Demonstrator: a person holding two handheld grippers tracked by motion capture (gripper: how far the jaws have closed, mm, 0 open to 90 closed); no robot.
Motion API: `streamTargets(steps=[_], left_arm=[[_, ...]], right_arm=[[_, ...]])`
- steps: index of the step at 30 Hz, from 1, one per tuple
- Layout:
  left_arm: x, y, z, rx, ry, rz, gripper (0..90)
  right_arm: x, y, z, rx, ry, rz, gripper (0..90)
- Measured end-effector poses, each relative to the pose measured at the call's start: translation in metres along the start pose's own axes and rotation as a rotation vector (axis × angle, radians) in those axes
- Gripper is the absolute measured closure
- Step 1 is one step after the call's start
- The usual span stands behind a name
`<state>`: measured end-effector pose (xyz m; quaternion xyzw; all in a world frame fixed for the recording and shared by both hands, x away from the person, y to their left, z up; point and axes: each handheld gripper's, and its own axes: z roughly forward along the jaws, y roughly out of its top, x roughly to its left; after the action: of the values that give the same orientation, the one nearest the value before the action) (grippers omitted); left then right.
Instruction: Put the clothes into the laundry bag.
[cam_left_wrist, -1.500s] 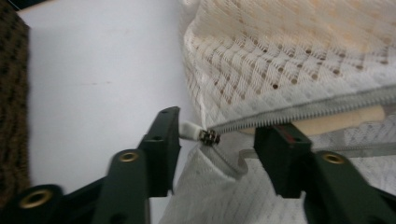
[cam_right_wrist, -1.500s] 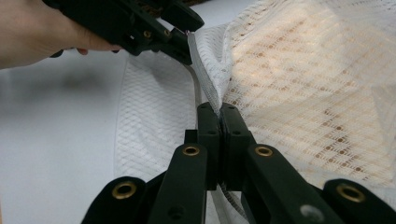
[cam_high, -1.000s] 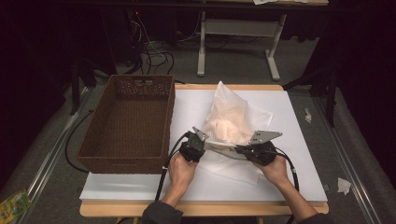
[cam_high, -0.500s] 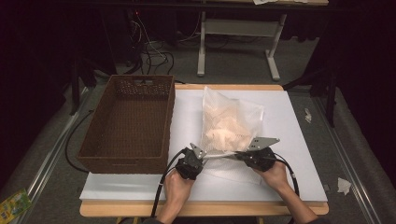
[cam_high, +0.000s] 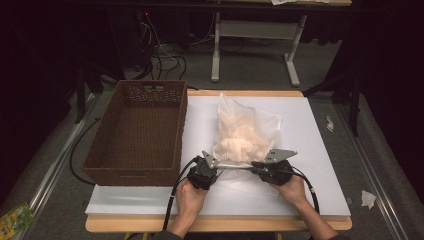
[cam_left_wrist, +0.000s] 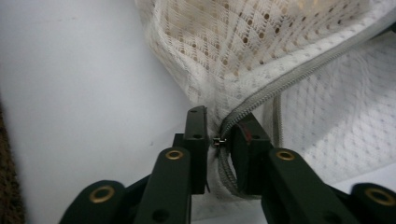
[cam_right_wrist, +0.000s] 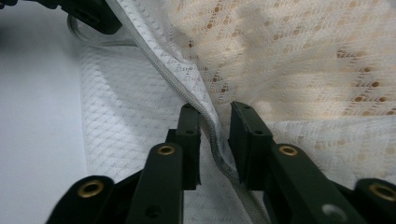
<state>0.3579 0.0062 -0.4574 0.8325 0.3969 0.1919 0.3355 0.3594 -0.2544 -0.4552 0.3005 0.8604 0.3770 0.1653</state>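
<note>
A white mesh bag (cam_high: 245, 132) with pale peach cloth inside lies on the white table top (cam_high: 310, 130). Its zipped edge faces the near side, stretched between my two grippers. My left gripper (cam_high: 221, 167) is at the left end of that edge. In the left gripper view its jaws (cam_left_wrist: 218, 126) have just been opening, with the zipper pull (cam_left_wrist: 217, 140) and tape loose in the gap. My right gripper (cam_high: 253, 165) is at the right end. Its jaws (cam_right_wrist: 215, 121) have also just been opening, and the zipper edge (cam_right_wrist: 212, 140) runs between the fingers without being pressed.
An empty brown wicker basket (cam_high: 140, 135) stands on the left part of the table, close beside my left hand. A black cable (cam_high: 75, 160) hangs off the table's left side. Scraps of paper (cam_high: 369, 199) lie on the floor to the right.
Both hands have drawn slightly toward the near edge of the table. The bag, which stood raised and taut, has sunk flatter onto the table.
</note>
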Motion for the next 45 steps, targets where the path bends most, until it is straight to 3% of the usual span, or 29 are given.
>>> streamTargets(steps=[7,13,21,30,32,36,45], left_arm=[[0.006,-0.003,-0.009,-0.028,-0.024,-0.011,57.5],[0.01,-0.006,-0.021,-0.041,-0.054,-0.026,49.5],[0.015,-0.012,-0.039,-0.077,-0.061,-0.034,46.0],[0.015,-0.009,-0.047,-0.144,-0.061,-0.044,45.9],[0.014,-0.008,-0.047,-0.162,-0.063,-0.044,46.0],[0.013,-0.008,-0.048,-0.22,-0.044,-0.05,46.3],[0.011,-0.007,-0.039,-0.306,-0.012,-0.049,46.8]], right_arm=[[0.001,-0.003,-0.014,-0.047,0.005,0.028,54.0],[0.003,-0.01,-0.029,-0.073,0.015,0.047,47.3],[0.005,-0.016,-0.043,-0.11,0.004,0.061,42.2],[0.005,-0.025,-0.063,-0.155,-0.015,0.084,42.8],[0.001,-0.028,-0.067,-0.171,-0.007,0.097,48.8],[-0.008,-0.037,-0.076,-0.212,-0.012,0.152,55.4],[-0.04,-0.061,-0.088,-0.263,-0.121,0.306,61.4]])
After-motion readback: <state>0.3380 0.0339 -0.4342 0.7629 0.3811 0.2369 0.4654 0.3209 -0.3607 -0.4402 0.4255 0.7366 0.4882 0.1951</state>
